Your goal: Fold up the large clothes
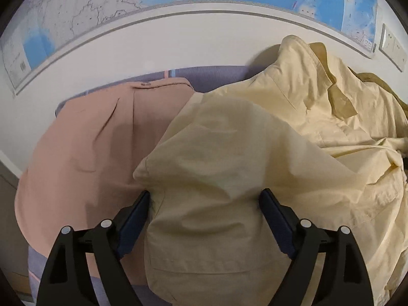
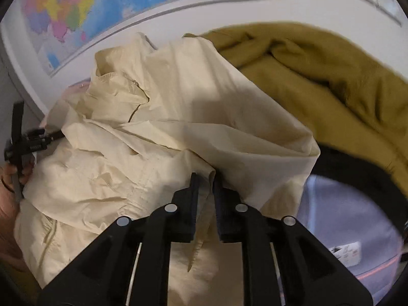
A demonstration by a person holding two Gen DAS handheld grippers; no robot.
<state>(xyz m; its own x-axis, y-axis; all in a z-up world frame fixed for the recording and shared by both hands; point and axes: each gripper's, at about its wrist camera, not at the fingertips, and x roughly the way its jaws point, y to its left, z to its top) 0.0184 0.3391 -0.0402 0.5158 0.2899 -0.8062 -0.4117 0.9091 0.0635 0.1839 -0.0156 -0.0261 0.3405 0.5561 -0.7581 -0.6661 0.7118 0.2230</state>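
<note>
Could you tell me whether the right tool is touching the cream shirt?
Touching: the right wrist view shows the right tool pinching a fold of the cream shirt.

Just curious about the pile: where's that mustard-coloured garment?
In the right wrist view, the mustard garment lies upper right, behind the cream shirt, against the wall.

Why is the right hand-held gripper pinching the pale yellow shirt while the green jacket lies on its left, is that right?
Not quite. The right hand-held gripper does pinch the pale yellow cotton shirt, but the olive-green fabric jacket lies on its right, as the right wrist view shows.
</note>
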